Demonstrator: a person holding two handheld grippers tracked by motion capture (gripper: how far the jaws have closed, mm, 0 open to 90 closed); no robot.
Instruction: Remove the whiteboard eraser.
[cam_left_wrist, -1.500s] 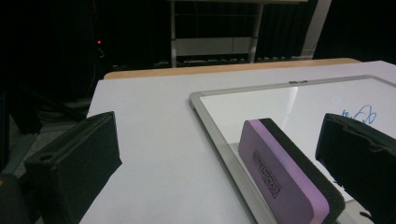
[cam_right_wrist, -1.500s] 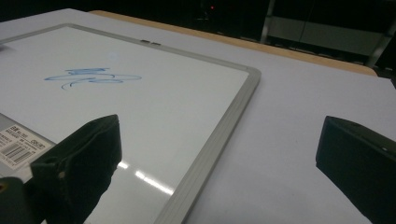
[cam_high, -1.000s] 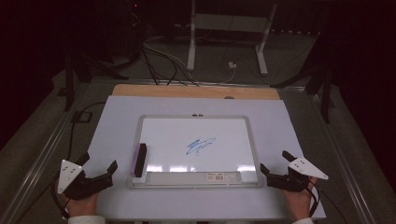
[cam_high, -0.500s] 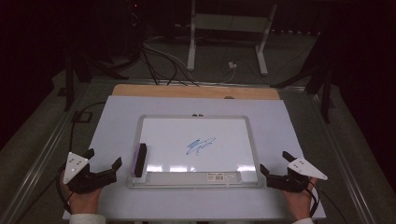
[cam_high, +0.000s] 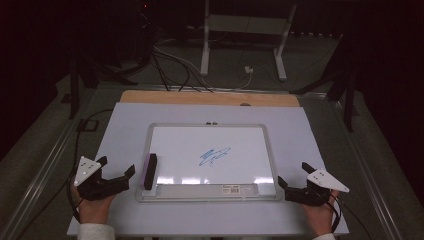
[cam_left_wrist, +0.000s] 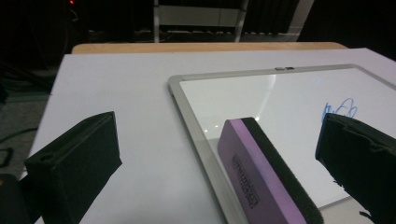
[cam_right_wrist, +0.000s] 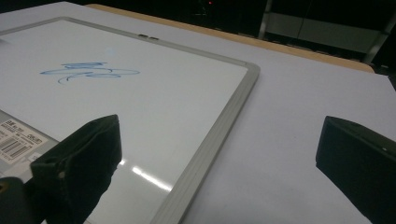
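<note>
On the bench (cam_high: 125, 125), a whiteboard (cam_high: 210, 131) lies flat with a blue scribble (cam_high: 214, 156) near its middle. The eraser (cam_high: 149, 171), purple-backed with a black felt side, rests on edge along the board's left margin, just inside the frame. The left gripper (cam_high: 120, 177) sits just beside it on the bench, its fingers released and spread wide; in the left gripper view the eraser (cam_left_wrist: 266, 172) lies between the two black fingers (cam_left_wrist: 74, 163), touching neither. The right gripper (cam_high: 283, 186) rests near the board's lower right corner, its fingers likewise released and empty, one over the board and one over the bench.

The step in hand looks to be picking up the eraser. To do it well, the left gripper should come forward until the eraser's middle lies squarely between the fingers, then close across its narrow thickness, so the felt face can be turned down to the board. A grasp near one end would probably let it swivel. The right gripper is well placed to press on the frame and keep the board from sliding.
</note>
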